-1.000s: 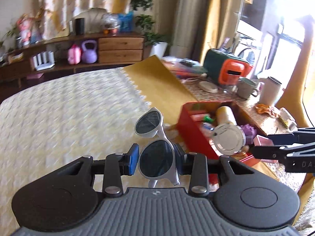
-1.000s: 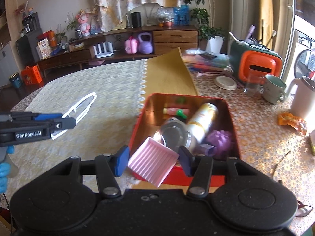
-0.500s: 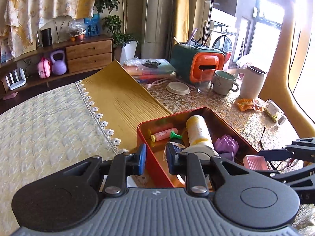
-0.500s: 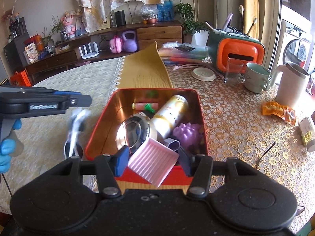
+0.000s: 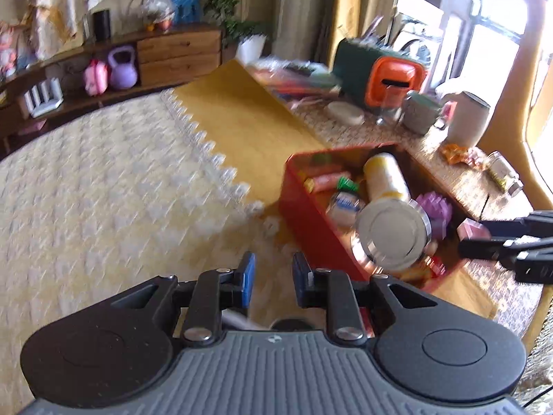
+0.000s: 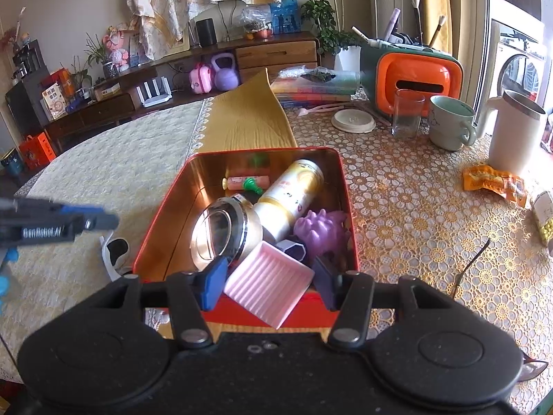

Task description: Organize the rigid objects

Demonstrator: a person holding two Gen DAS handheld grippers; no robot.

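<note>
Now, pink tray (image 6: 268, 288) clamped in R jaws, L jaws narrow, empty, sunglasses (image 6: 115, 254) below

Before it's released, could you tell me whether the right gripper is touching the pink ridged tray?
Touching: the right wrist view shows the right gripper clamped on the pink ridged tray.

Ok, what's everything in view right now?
tin: one, red, centre
steel jar: one, silver, in tin
can: one, cream, in tin
spiky toy: one, purple, in tin
tube: one, pink, in tin
sunglasses: one, white, left of tin
mug: one, pale green, far right
jug: one, white, far right
ribbed tray: one, pink, over tin's near edge
right gripper: shut on ribbed tray
left gripper: jaws just closing, nothing between, above sunglasses
</note>
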